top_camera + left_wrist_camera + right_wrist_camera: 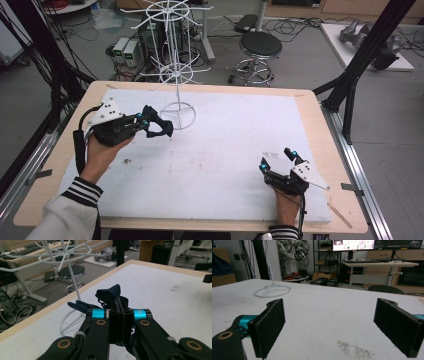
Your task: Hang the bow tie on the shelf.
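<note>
**Dark cloth clamped in the left gripper beside the white wire rack**

A white padded sheet (pixel 225 150) covers most of a pale wooden table (pixel 320 125) with rounded corners. The sheet carries faint grey smudges near its middle, and the right gripper view shows a patch of dark specks (pixel 354 350) on it just ahead of the jaws. Beyond the table lies a grey floor with tangled cables, a round black stool on a chrome base (pixel 260 50), and black frame struts at both sides. The right gripper view adds a lit monitor (pixel 353 244) and a pale desk at the back of the room.

A tall white wire display rack with a ring-shaped base (pixel 178 75) stands on the far left part of the sheet. The left gripper (pixel 157 125), held in the person's left hand with a striped sleeve, hangs just beside the rack's base. Its jaws are pressed together on a small dark navy piece of cloth (pixel 110 293); the left gripper view shows the fabric bunched above and to the side of the closed pads, raised clear of the sheet, which the high view leaves hard to read.

The right gripper (pixel 277 160) rests near the sheet's near right corner, well apart from the rack, its jaws spread wide with nothing between them.
</note>
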